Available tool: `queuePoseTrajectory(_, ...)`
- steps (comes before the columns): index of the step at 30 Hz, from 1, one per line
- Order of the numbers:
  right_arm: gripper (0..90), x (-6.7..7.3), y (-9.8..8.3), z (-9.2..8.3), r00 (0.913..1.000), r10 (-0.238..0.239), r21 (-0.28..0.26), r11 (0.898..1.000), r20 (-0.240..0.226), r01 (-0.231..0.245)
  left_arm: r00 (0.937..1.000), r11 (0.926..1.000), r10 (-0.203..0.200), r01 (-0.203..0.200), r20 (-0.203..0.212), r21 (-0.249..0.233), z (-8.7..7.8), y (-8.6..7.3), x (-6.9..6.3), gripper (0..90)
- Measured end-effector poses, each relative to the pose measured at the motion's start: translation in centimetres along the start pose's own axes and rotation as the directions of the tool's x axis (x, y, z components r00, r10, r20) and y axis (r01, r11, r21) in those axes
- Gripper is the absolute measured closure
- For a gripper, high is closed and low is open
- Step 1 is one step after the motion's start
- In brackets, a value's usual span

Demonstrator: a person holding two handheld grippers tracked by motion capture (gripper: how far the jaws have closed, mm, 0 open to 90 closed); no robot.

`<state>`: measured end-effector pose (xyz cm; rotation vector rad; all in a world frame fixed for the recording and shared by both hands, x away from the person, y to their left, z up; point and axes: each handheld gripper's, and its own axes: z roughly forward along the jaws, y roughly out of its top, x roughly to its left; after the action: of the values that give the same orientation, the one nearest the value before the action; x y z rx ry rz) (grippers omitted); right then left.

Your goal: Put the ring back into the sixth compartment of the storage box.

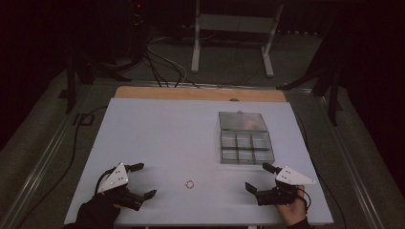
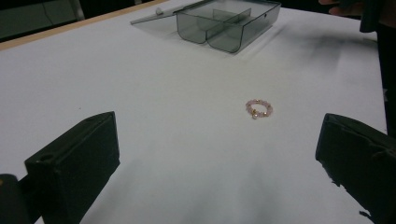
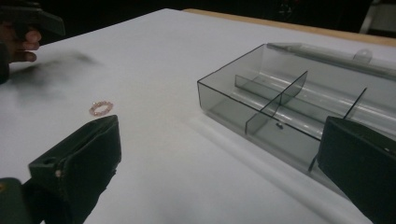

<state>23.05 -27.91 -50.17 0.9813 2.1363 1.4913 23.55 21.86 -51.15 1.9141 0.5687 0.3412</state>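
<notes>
A small pink bead ring (image 1: pixel 189 183) lies on the white table (image 1: pixel 162 138) near its front edge, between the two grippers. The left gripper view has the ring (image 2: pixel 259 108) ahead of its wide-apart jaws; in the right gripper view the ring (image 3: pixel 101 108) lies off to the left. My left gripper (image 1: pixel 143 181) stands open at the front left, holding nothing. At the front right my right gripper (image 1: pixel 258 177) is open too, just in front of a clear divided box (image 1: pixel 246 147) with its lid folded back. The box (image 3: pixel 299 107) looks empty.
A wooden strip (image 1: pixel 200 93) runs along the table's far edge. Cables (image 1: pixel 162 67) and a white frame stand (image 1: pixel 234 33) occupy the dark floor beyond. The person's left hand (image 3: pixel 21 44) shows far off in the right gripper view.
</notes>
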Motion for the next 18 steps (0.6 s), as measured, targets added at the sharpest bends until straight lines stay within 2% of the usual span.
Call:
queuePoseTrajectory(8,0.0,0.07,-0.05,0.02,0.9996,-0.013,0.021,1.0,0.026,0.012,1.0,1.0,0.0,0.0,0.0,0.002,0.02,0.0,-0.01,0.7)
queuePoseTrajectory(18,0.0,0.23,-0.03,0.13,0.9999,0.011,0.029,1.0,0.001,-0.011,1.0,0.9999,0.004,-0.004,0.001,0.013,0.0,-0.03,-0.09,0.7)
